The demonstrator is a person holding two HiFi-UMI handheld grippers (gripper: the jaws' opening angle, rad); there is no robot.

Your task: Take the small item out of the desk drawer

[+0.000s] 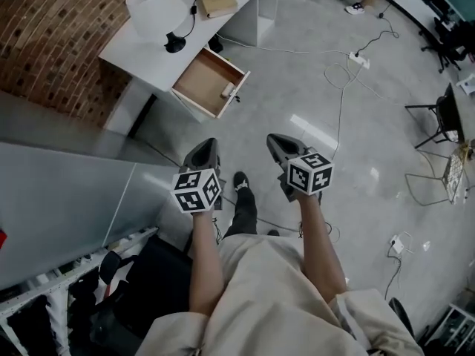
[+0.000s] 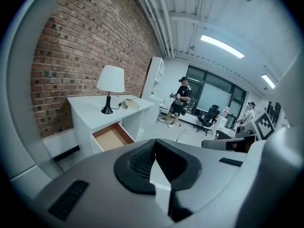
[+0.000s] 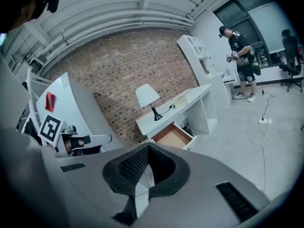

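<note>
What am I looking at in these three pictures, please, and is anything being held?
A person, not a robot, holds a two-jaw gripper in each hand. The head view looks down from their head at the left gripper and right gripper. The other two pictures come from cameras riding on the grippers, looking along the jaws. Both are shut and empty. Ahead stands a white desk with a lamp and tan box on top; its open drawer holds a small pale item.

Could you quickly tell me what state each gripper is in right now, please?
Left gripper: closed, holding nothing.
Right gripper: closed, holding nothing.
</note>
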